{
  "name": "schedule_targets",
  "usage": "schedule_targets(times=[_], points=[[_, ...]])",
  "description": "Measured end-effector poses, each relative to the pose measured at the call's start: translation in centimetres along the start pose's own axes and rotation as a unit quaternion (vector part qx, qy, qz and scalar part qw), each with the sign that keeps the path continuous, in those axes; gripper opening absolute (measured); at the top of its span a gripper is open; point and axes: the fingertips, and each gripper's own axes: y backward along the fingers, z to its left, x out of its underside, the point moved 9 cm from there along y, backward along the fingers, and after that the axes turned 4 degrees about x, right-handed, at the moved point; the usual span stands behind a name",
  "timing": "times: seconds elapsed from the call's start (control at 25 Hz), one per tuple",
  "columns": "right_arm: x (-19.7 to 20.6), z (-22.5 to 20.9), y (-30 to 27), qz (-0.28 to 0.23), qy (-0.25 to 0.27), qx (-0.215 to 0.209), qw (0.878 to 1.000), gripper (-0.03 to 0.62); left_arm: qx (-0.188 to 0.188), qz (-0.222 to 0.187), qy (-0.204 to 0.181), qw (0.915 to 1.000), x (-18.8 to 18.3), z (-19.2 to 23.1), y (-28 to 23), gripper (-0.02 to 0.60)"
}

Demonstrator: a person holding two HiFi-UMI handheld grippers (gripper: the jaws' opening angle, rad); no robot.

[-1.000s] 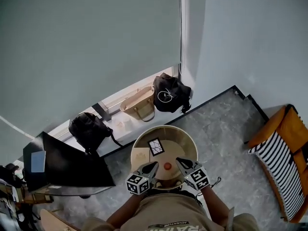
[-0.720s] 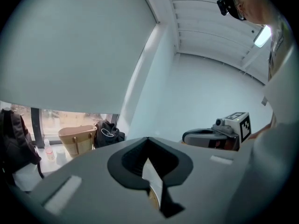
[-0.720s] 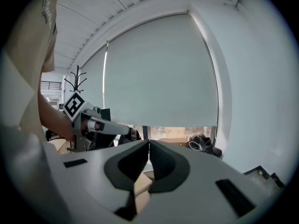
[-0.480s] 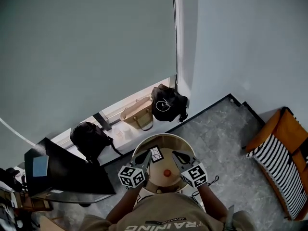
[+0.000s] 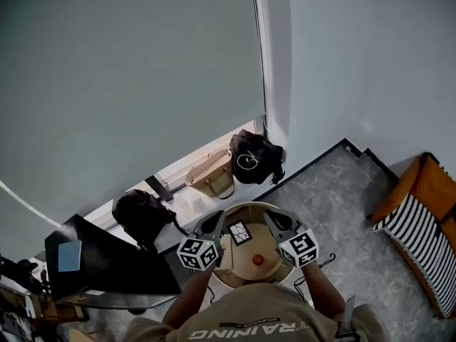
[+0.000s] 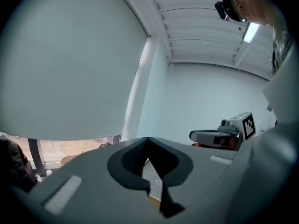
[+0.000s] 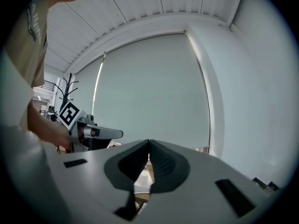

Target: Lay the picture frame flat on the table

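A small black picture frame with a white line drawing sits on the round pale table; I cannot tell whether it stands or lies flat. My left gripper is raised just left of the frame, its jaws shut on nothing. My right gripper hangs just right of the frame, shut and empty too. In the left gripper view the closed tips point at the wall, with the right gripper beyond. The right gripper view shows its closed tips and the left gripper.
A small red object lies on the table near me. On the window ledge behind stand a black bag, a tan handbag and another black bag. A dark desk is at left, a striped orange chair at right.
Both grippers have lifted from the table's near edge and moved forward to either side of the frame. My head view has shifted slightly. The frame has not moved on the table.
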Motion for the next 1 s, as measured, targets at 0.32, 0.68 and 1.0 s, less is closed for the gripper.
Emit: schedule_targets(times=[0.32, 0.68, 1.0], points=[[1.3, 0.1, -0.3, 0.004, -0.006, 0.007, 1.000, 0.008, -0.012, 0.002, 0.013, 0.9999, 0.4, 0.5, 1.1, 0.006], [3.7, 1.7, 0.2, 0.049, -0.006, -0.014, 0.999, 0.008, -0.012, 0.014, 0.032, 0.9993, 2.3, 0.3, 2.4, 0.006], [3.5, 2.1, -0.2, 0.051, 0.004, -0.020, 0.998, 0.008, -0.014, 0.017, 0.037, 0.9991, 2.9, 1.2, 2.7, 0.006]])
